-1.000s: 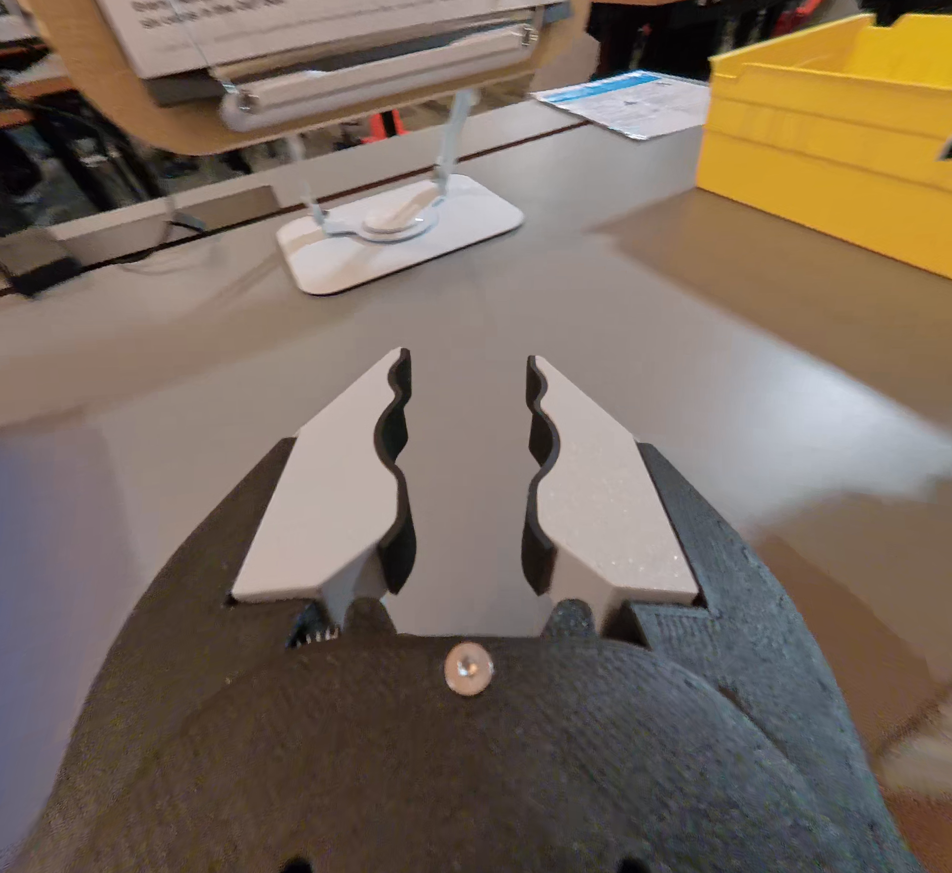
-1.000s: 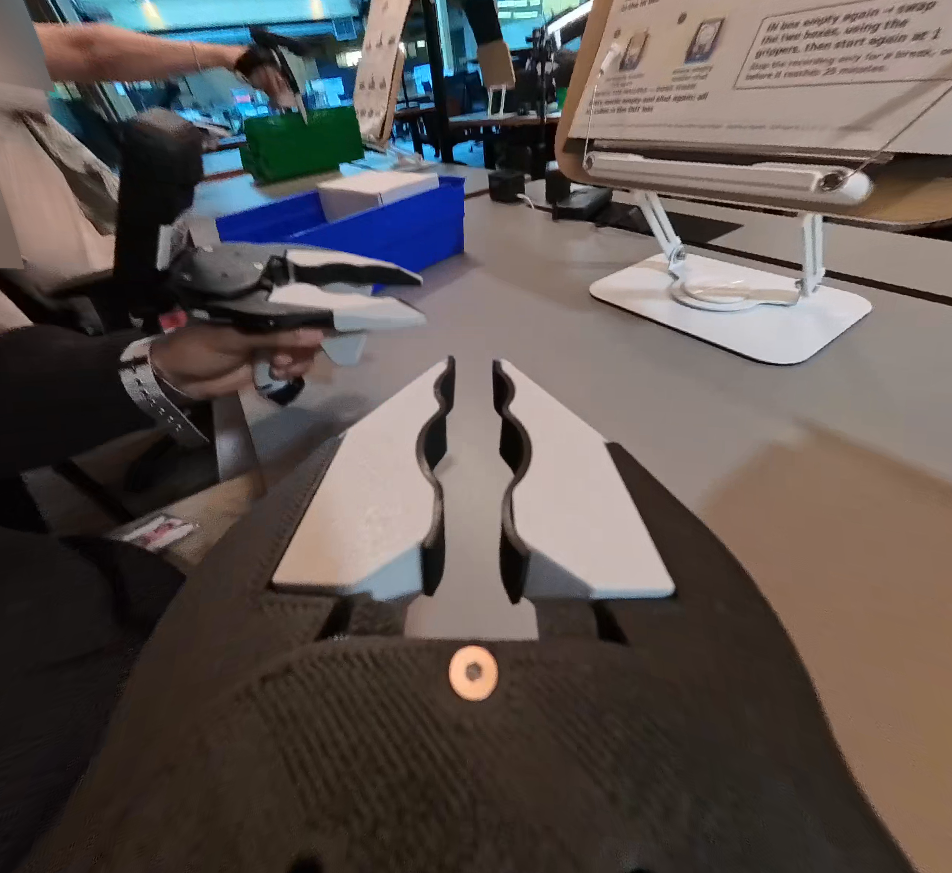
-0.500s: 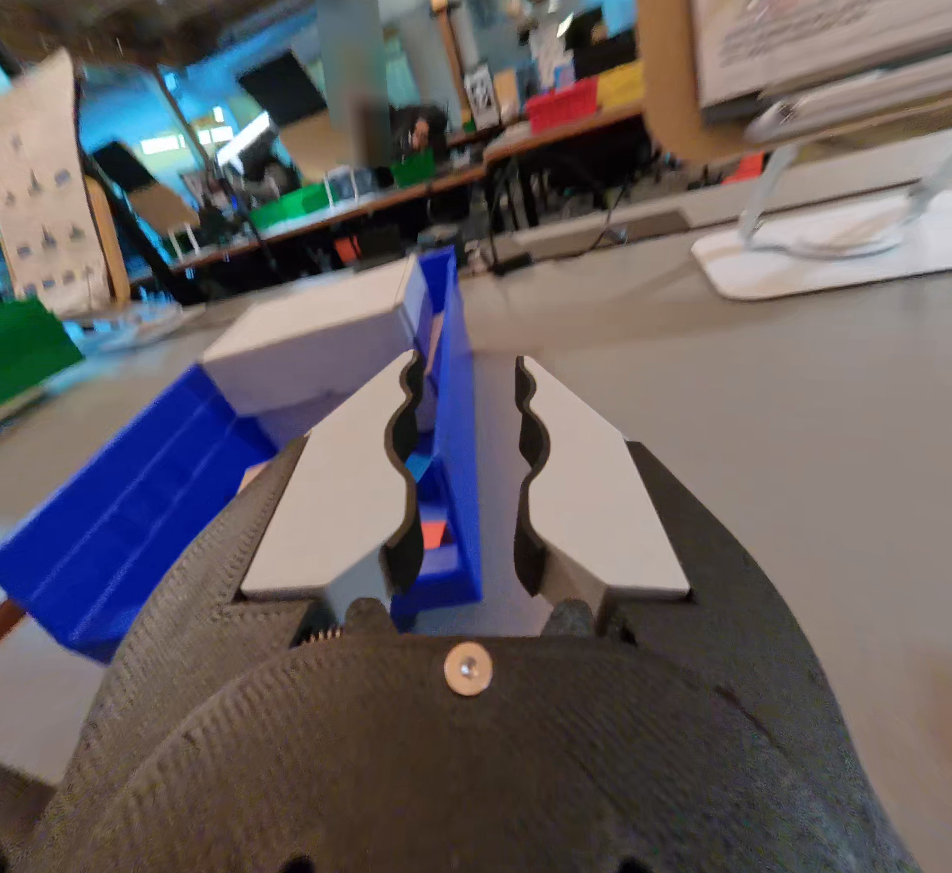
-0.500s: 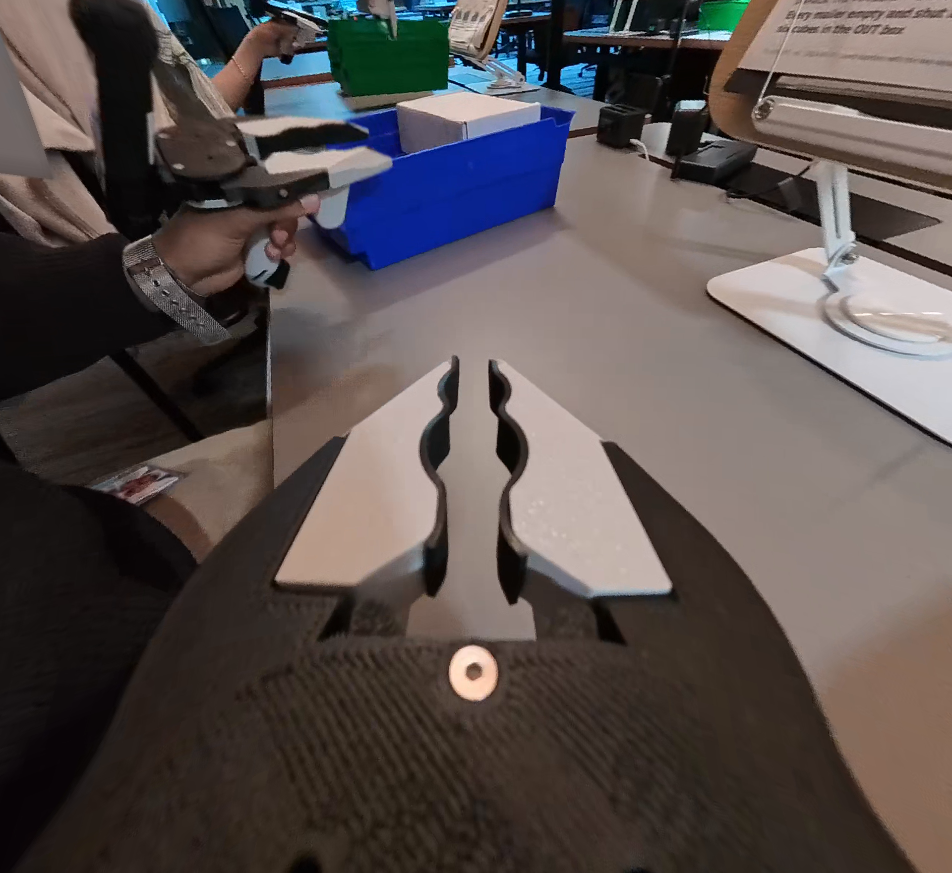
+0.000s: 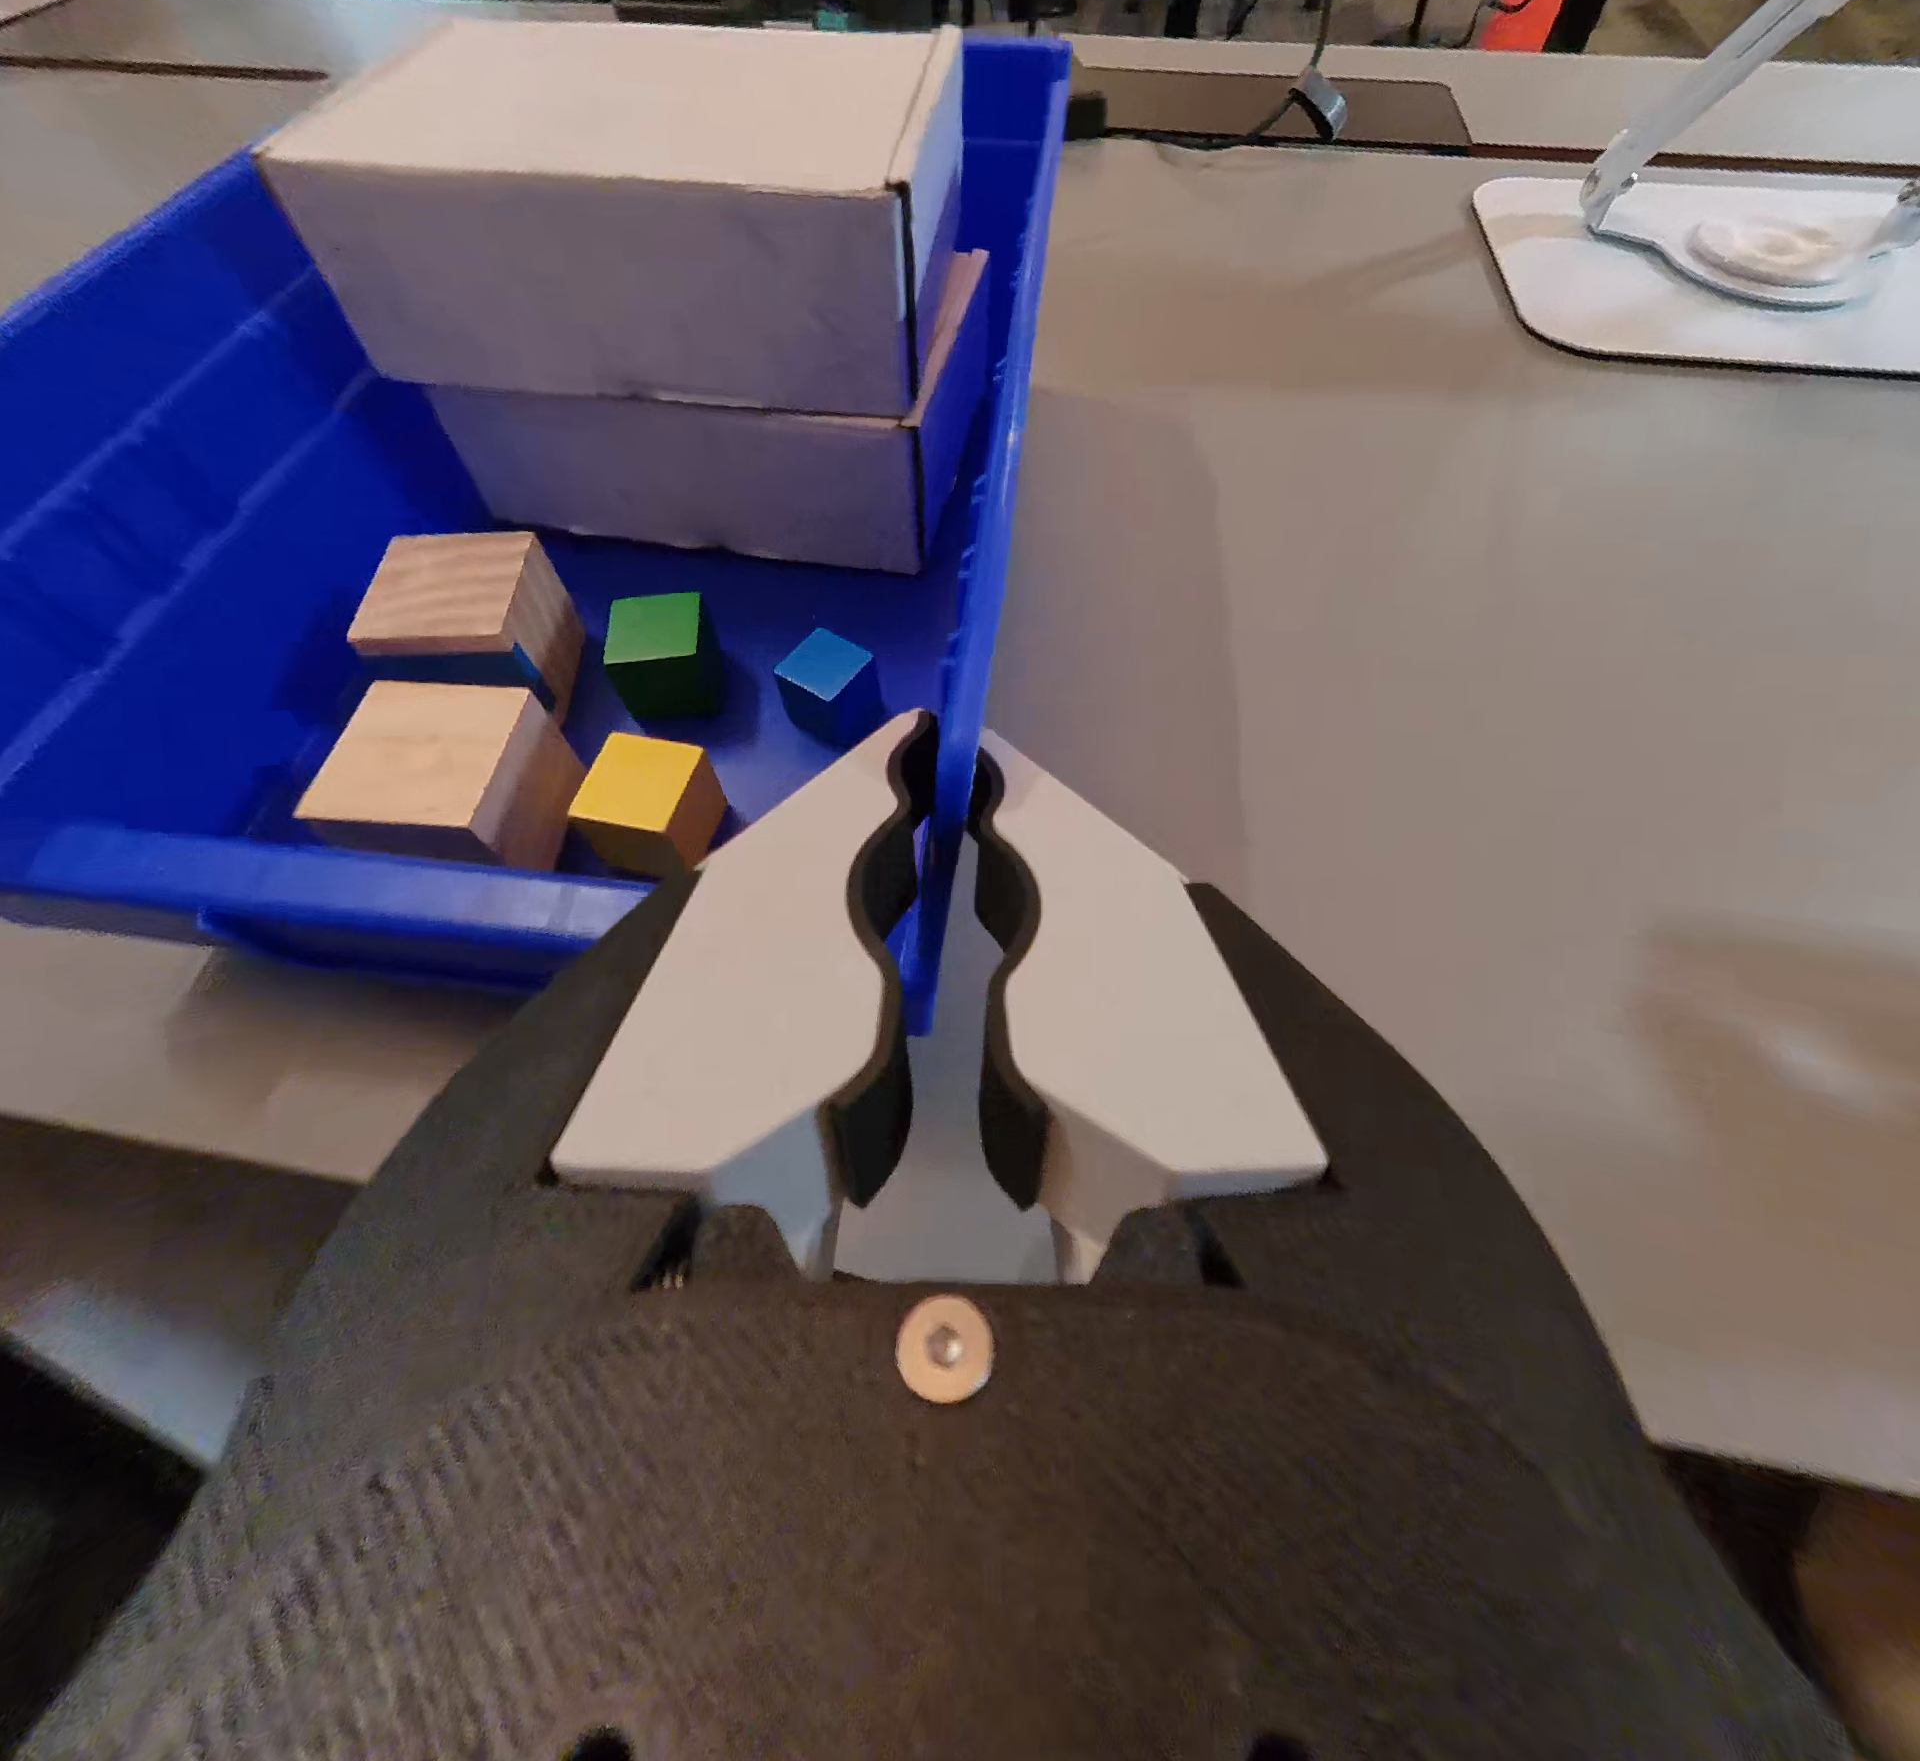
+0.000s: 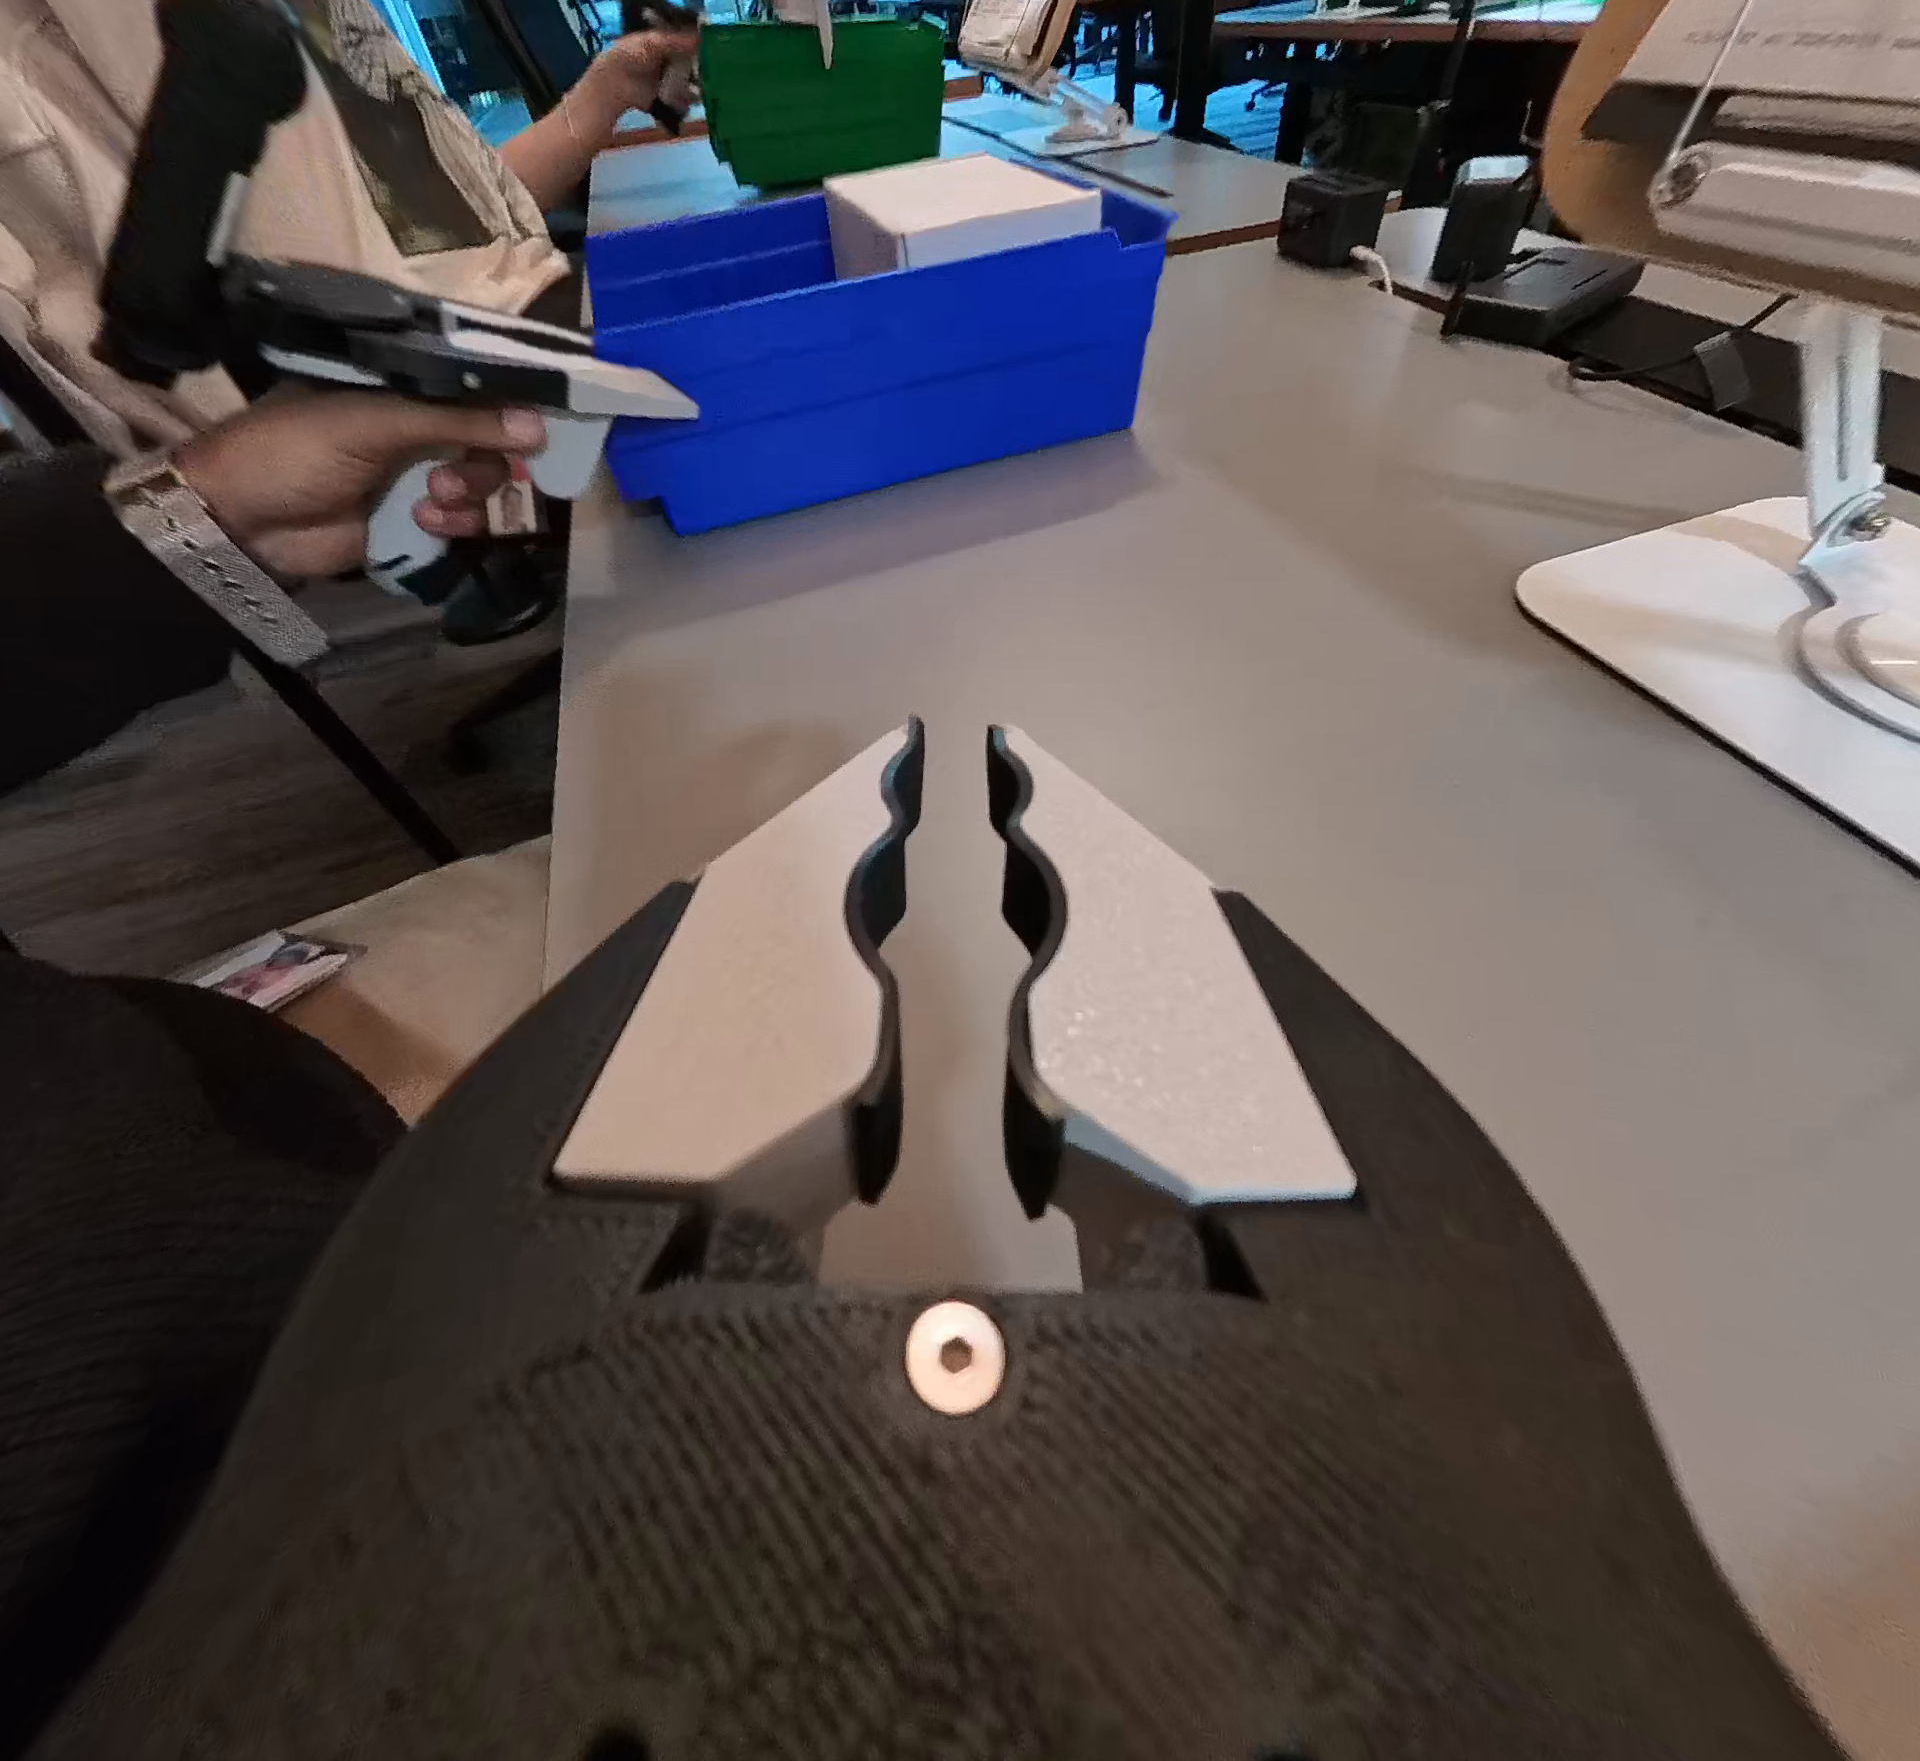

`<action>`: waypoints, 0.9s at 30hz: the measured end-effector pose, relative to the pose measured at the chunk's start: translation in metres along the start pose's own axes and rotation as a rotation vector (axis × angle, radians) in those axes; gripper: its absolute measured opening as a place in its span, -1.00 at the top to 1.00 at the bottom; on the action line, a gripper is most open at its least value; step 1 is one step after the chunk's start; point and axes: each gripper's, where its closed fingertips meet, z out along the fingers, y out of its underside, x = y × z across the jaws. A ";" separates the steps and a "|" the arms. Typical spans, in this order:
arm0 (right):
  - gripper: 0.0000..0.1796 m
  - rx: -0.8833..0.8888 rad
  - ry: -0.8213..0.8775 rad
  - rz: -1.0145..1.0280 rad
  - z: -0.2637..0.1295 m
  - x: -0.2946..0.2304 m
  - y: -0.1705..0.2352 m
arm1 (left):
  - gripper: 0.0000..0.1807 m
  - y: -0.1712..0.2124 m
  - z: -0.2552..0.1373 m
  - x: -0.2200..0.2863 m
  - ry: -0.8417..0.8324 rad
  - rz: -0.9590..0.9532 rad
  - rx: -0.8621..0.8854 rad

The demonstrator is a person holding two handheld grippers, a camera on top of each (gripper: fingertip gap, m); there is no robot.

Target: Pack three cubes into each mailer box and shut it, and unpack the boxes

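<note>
Two white cardboard mailer boxes (image 5: 623,257) sit stacked and closed at the far end of a blue plastic bin (image 5: 156,485) on the grey table (image 5: 1403,672). Loose cubes lie on the bin floor: two large plain wooden ones (image 5: 447,766), a green (image 5: 657,651), a blue (image 5: 826,681) and a yellow (image 5: 646,802). The left gripper (image 5: 940,755) straddles the bin's right wall, fingers narrowly parted (contact unclear). The right gripper (image 6: 951,735) hovers above bare table, slightly apart, holding nothing.
</note>
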 end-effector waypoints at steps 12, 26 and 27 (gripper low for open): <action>0.89 -0.026 0.002 0.016 0.000 -0.001 0.008 | 0.96 0.021 -0.050 -0.007 0.078 -0.076 0.022; 0.89 -0.040 0.052 0.015 -0.011 0.007 0.016 | -0.41 -0.083 -0.096 0.016 0.524 0.349 0.043; 0.89 -0.045 0.054 0.013 -0.010 0.007 0.017 | -0.53 -0.095 -0.086 0.011 0.525 0.466 0.013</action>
